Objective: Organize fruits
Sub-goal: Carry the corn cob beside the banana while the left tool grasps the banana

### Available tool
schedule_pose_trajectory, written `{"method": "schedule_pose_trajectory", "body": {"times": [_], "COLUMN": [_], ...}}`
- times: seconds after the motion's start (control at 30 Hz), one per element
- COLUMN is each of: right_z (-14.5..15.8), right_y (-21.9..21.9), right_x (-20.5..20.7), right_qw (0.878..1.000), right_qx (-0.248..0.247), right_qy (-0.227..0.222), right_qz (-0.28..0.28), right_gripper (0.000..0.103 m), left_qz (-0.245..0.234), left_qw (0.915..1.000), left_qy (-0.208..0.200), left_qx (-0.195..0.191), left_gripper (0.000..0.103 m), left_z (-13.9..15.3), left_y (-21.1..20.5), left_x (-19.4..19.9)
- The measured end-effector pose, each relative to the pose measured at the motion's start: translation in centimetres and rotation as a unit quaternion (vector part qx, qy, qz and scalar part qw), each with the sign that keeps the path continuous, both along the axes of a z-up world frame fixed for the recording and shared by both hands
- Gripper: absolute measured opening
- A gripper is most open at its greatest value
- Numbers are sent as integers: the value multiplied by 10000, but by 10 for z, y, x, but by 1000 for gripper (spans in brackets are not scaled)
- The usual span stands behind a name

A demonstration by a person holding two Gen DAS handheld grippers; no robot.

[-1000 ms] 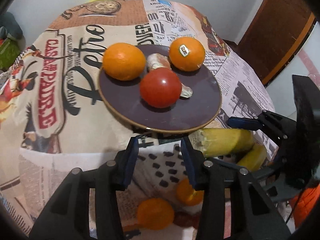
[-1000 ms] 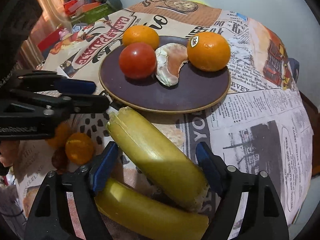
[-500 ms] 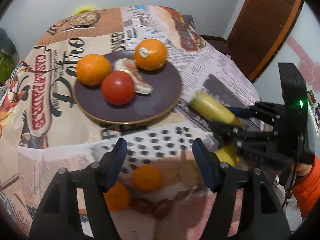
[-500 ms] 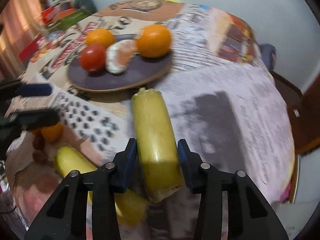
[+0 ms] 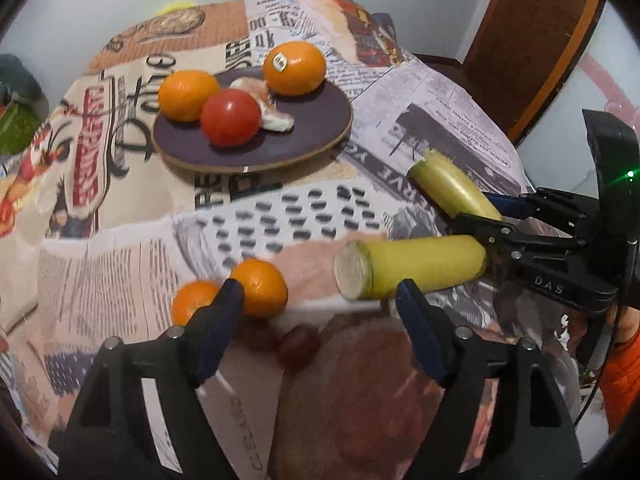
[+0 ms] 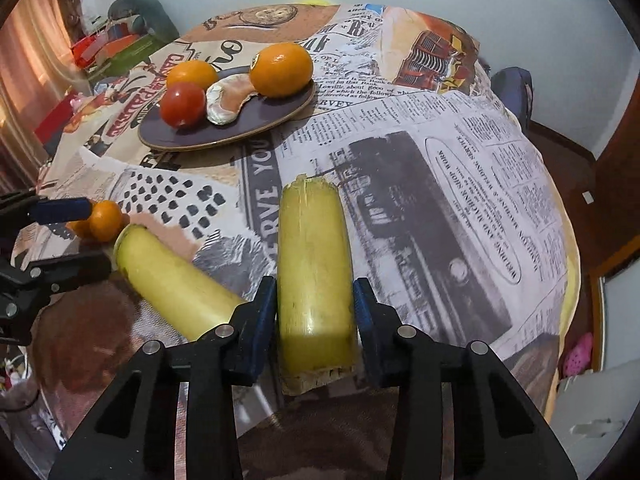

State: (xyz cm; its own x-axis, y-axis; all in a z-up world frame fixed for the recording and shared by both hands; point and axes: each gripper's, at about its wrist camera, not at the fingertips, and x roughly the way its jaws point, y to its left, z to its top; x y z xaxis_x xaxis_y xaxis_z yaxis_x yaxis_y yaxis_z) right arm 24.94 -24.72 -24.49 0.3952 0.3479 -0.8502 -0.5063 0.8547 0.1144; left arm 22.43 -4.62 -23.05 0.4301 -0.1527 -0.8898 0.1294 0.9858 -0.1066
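My right gripper (image 6: 315, 312) is shut on a yellow-green stalk piece (image 6: 313, 264), which also shows in the left wrist view (image 5: 452, 184). A second stalk piece (image 5: 408, 266) lies on the table beside it. My left gripper (image 5: 320, 300) is open and empty, just over two small oranges (image 5: 260, 286) and dark grapes (image 5: 298, 344). A dark plate (image 5: 312, 136) farther back holds two oranges (image 5: 294, 67), a red tomato (image 5: 230, 117) and a peeled segment (image 5: 276, 118).
The table wears a newspaper-print cloth (image 6: 440, 184) and drops off at the right edge. A brown door (image 5: 532, 40) stands at the far right. Clutter and boxes (image 6: 112, 44) sit beyond the table's far left.
My left gripper pulled back toward the near edge and opened wider, now over the small oranges. My right gripper closed on the stalk piece and turned it away from the plate.
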Motion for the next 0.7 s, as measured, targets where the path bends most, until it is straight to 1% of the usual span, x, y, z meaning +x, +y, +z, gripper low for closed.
{"method": "schedule_pose_trajectory", "body": {"times": [0.07,0.1,0.23,0.3,0.4,0.57,0.67,0.7], "right_z": [-1,-1,-1,-1,-1,-2,-3,-4], "right_y": [-1,-1,1,0,1,6,7,7], "right_x": [-3,-5,-16,-19,-25,-40,-43,-43], "right_qw": [10000,9999,9999,9999,9997,9992,9993,9992], "right_qx": [80,112,113,133,221,361,362,387], "right_qy": [53,71,40,50,93,124,68,84], "right_qz": [-23,-30,45,21,-7,100,66,44], "right_gripper": [36,36,36,36,36,36,36,36], "left_qz": [42,91,149,165,210,273,307,334], "left_qw": [9999,9998,9994,9992,9990,9990,9990,9991], "left_qy": [141,190,30,-56,-168,-108,-129,-144], "left_qx": [-70,-36,305,351,346,345,293,208], "left_gripper": [80,80,80,80,81,81,81,81], "left_z": [-6,-10,-9,-6,-2,-3,1,3], "left_y": [3,4,-5,-8,-11,-14,-14,-13], "left_x": [-2,-2,3,8,20,38,36,33]}}
